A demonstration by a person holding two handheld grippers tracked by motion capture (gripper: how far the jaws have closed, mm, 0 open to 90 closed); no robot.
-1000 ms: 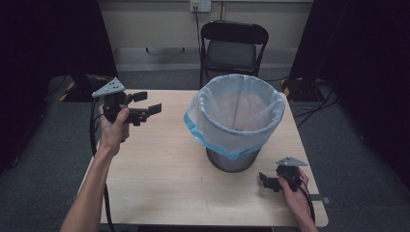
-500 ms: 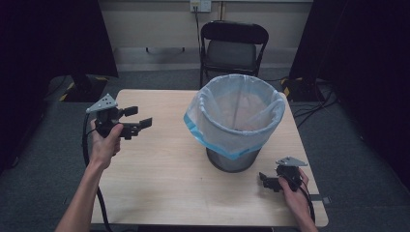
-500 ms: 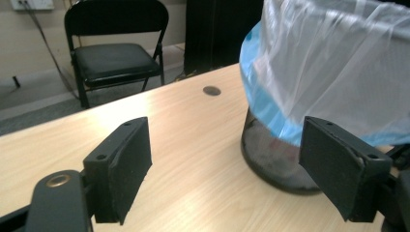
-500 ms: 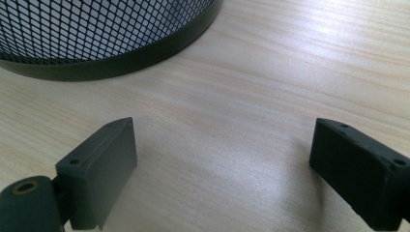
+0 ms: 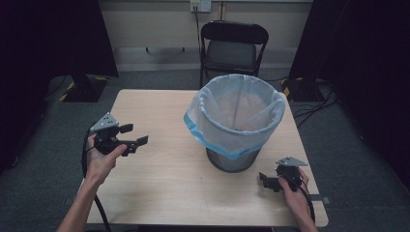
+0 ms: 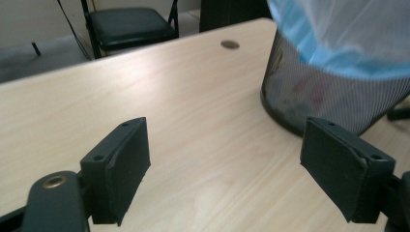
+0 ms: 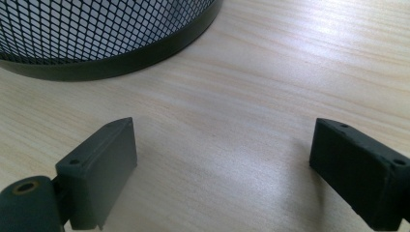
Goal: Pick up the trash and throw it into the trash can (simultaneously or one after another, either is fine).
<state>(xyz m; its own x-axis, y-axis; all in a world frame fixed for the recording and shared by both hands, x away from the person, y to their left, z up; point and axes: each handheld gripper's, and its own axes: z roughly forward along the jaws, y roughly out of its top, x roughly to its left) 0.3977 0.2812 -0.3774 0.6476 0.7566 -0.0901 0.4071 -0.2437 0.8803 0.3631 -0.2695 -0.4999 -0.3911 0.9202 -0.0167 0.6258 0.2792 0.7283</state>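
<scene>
A black mesh waste bin (image 5: 235, 123) lined with a pale blue bag stands right of centre on the wooden table (image 5: 159, 169). My left gripper (image 5: 131, 137) hovers over the table's left side, open and empty, its jaws pointing toward the bin (image 6: 333, 82). Low at the table's front right, just beside the bin's base (image 7: 96, 43), my right gripper (image 5: 265, 181) is open with nothing between its fingers (image 7: 99, 166). In both gripper views only bare tabletop lies between the jaws.
A black folding chair (image 5: 233, 46) stands behind the table's far edge. Cables and dark equipment lie on the grey floor at both sides. A small round hole (image 6: 229, 44) sits in the tabletop near the far edge.
My left gripper has come down and toward the near left part of the table, staying open. The right gripper has stayed put.
</scene>
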